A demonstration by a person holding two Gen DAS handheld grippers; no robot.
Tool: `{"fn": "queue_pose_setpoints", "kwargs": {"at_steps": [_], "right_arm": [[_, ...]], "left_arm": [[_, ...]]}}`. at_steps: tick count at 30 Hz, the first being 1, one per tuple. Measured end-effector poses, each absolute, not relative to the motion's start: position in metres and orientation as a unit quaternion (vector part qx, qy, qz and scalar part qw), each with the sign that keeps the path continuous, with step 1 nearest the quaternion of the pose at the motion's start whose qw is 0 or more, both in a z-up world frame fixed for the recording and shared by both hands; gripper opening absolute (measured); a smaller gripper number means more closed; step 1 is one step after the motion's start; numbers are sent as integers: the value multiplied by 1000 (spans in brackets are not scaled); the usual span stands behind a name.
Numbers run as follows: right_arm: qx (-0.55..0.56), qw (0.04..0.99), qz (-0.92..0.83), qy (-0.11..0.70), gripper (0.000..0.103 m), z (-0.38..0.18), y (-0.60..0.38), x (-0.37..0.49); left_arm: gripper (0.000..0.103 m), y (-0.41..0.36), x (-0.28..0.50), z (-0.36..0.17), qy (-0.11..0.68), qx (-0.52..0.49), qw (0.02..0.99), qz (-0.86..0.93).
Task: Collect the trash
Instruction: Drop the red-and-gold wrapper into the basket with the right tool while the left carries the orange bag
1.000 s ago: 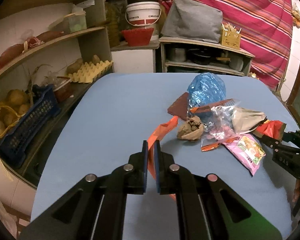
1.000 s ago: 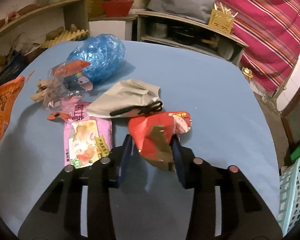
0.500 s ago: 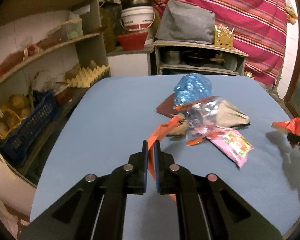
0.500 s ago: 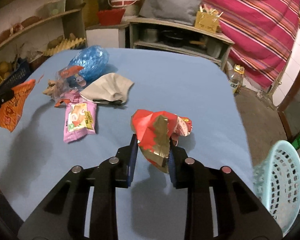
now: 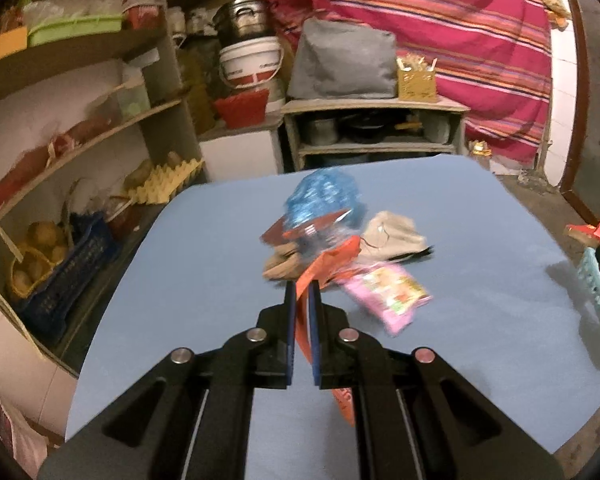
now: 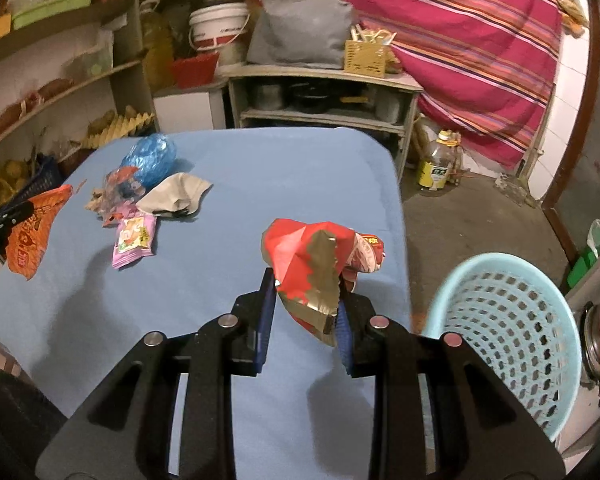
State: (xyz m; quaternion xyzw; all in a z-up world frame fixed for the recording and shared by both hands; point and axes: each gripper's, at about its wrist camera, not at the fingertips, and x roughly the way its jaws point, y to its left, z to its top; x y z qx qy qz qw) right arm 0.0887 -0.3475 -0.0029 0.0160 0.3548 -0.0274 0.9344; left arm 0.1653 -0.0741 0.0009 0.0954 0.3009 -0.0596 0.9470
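My left gripper is shut on an orange wrapper, held above the blue table; the wrapper also shows in the right wrist view. My right gripper is shut on a crumpled red and gold wrapper, held over the table's right edge beside a light blue basket on the floor. On the table lie a blue plastic bag, a beige pouch, a pink packet and a brown paper wad.
Wooden shelves with eggs trays and baskets stand to the left. A low cupboard with pots stands behind the table. A striped red cloth hangs at the back. An oil bottle stands on the floor.
Both grippers have lifted and drawn back with their wrappers. The right gripper has moved right, so the light blue basket has come fully into its view.
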Motion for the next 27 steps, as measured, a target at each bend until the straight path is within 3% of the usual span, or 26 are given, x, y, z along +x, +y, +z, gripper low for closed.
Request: {"fn": "queue_pose_setpoints", "kwargs": {"at_steps": [16, 27], "right_arm": [[53, 933, -119, 336, 28, 13, -479, 24], [83, 918, -140, 360, 29, -15, -528, 10]], "left_arm": [[6, -233, 147, 15, 291, 112, 935, -166], [6, -332, 143, 5, 301, 118, 915, -242]]}}
